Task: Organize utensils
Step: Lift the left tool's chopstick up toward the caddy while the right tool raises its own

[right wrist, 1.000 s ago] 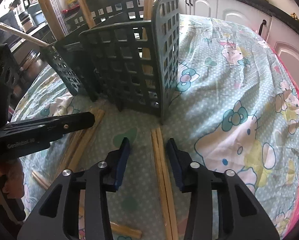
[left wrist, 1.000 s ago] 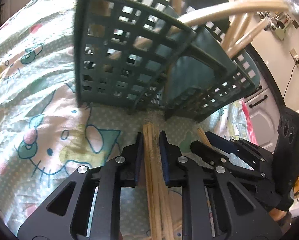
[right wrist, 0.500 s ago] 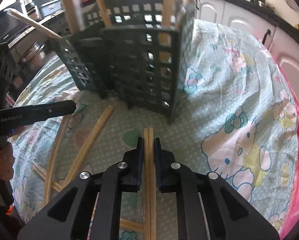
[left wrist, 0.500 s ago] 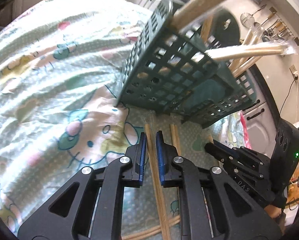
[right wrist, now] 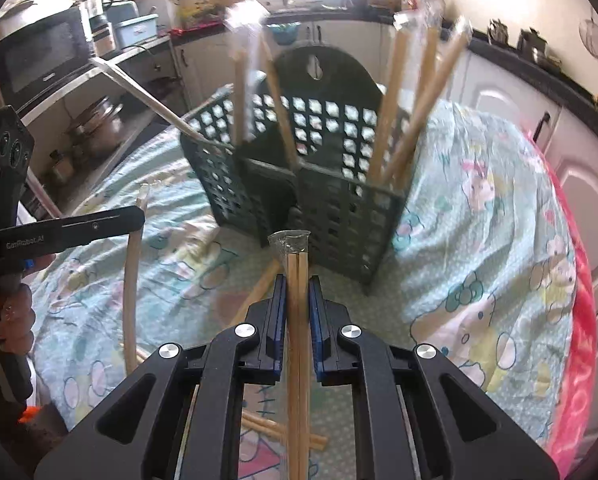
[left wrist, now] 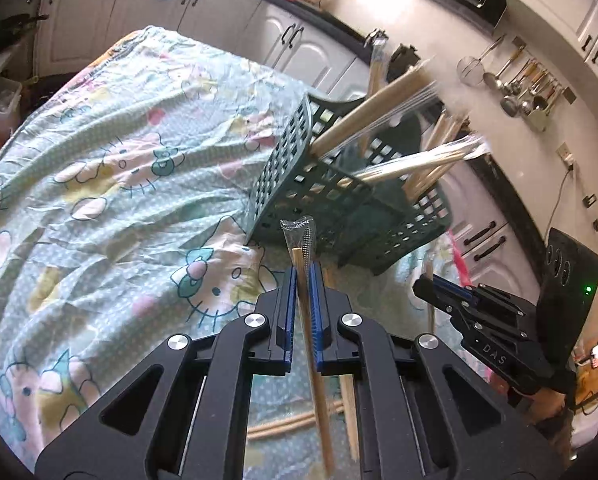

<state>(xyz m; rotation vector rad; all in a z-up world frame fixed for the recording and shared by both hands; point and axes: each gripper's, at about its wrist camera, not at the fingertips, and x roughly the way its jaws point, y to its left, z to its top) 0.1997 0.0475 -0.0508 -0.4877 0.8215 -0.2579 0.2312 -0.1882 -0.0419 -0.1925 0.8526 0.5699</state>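
The left black two-finger gripper [left wrist: 302,280] is clenching a slim wooden chopstick pair in a clear crinkled sleeve [left wrist: 301,248]. The right black gripper [right wrist: 297,292] is grasping another plastic-wrapped wooden pair [right wrist: 298,276]. Both are hanging above the cartoon-print cloth [left wrist: 119,184], near the dark-green slotted plastic basket [right wrist: 339,216] at its middle.
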